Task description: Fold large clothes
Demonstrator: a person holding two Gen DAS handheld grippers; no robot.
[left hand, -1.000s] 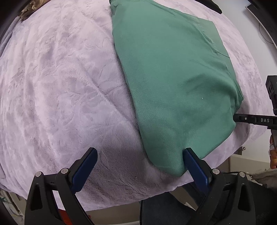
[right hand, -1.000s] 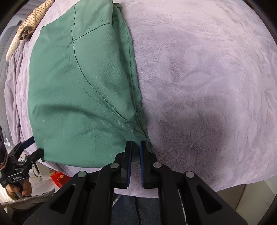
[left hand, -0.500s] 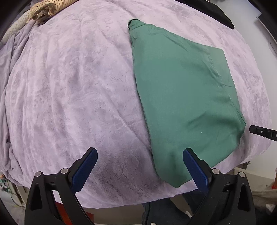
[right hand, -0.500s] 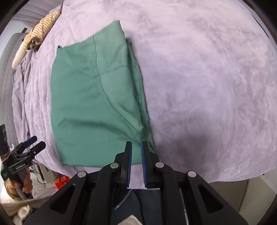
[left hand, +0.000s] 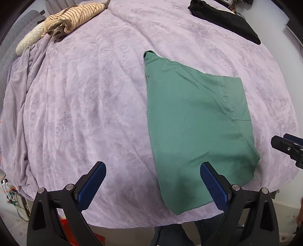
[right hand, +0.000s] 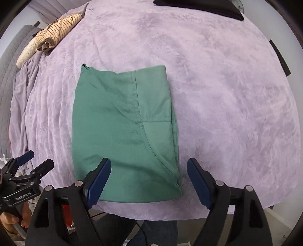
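The green garment (right hand: 125,136) lies folded into a flat, roughly rectangular packet on the lilac plush blanket (right hand: 227,94), near the blanket's front edge, with a stitched seam and a curved pocket line showing on its top layer and a small bunched tip poking out at its far left corner. It sits below and just ahead of the right gripper (right hand: 148,181), whose jaws are opening; their blue pads stand apart above the packet's near edge, the left pad over the cloth and the right pad over bare blanket just beyond the garment's right side, and neither presses on the fabric. Seen from the left gripper (left hand: 151,186), the garment (left hand: 198,136) lies ahead and to the right; this gripper's jaws are spread wide and hold nothing, the right pad over the packet's near corner and the left pad over bare blanket. The right gripper's tips show at the far right edge of the left wrist view, beside the garment. In the right wrist view the left gripper appears at the lower left, held by a person's hand (right hand: 11,221). Farther off, ahead and to the left of both grippers, a striped beige cloth (left hand: 66,20) lies crumpled at the blanket's far edge, and a black cloth (left hand: 225,18) lies ahead to the right.
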